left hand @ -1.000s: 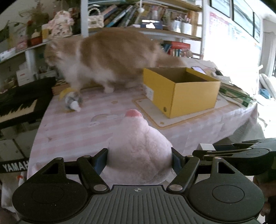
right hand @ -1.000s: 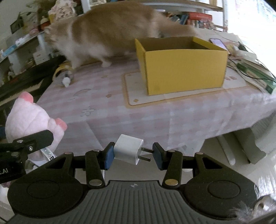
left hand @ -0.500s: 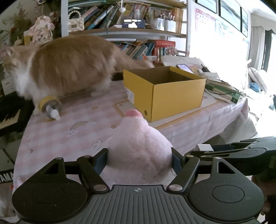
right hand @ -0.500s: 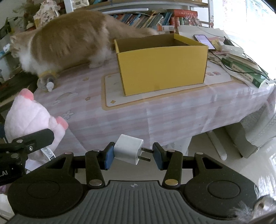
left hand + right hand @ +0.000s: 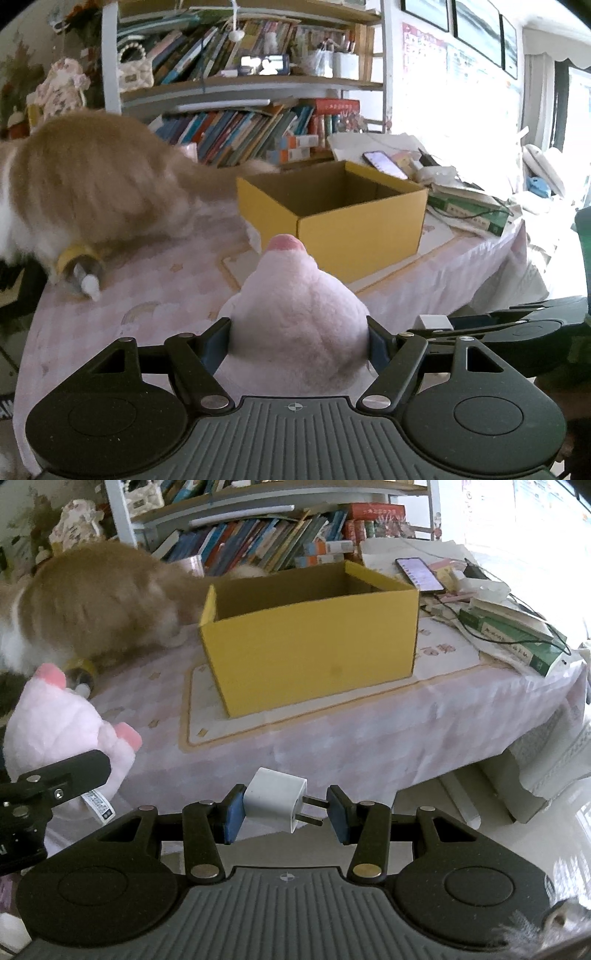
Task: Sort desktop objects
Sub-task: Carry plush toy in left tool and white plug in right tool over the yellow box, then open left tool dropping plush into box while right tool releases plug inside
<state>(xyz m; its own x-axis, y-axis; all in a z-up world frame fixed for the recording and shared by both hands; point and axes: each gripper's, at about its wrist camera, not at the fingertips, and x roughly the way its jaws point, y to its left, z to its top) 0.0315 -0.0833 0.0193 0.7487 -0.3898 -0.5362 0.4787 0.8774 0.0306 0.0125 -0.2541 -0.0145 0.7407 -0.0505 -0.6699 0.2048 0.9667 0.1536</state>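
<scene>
Your left gripper (image 5: 299, 341) was clamped on the pink plush (image 5: 299, 325), its pads pressed into the soft sides, with one pink ear pointing up toward the box (image 5: 354, 240). Your right gripper (image 5: 286, 812) gripped the white charger (image 5: 275, 803) end to end: one pad lay flat on its back and the other met the tips of its two prongs. Both loads hung off the near edge of the table (image 5: 369, 734), short of the box. From the right wrist view the plush (image 5: 55, 723) sat at the far left with a white tag dangling under it, just behind the tip of your left gripper (image 5: 66, 775).

You had the yellow box (image 5: 314, 653) standing open on a pale mat on the pink checked cloth, and its inside looked bare as far as either view reached. An orange and white cat (image 5: 85, 184) stood on the table left of the box, blurred. By its paws lay a small bottle (image 5: 83, 269) on its side. Right of the box you had a phone (image 5: 419, 574), cables and a green book (image 5: 517, 642).
</scene>
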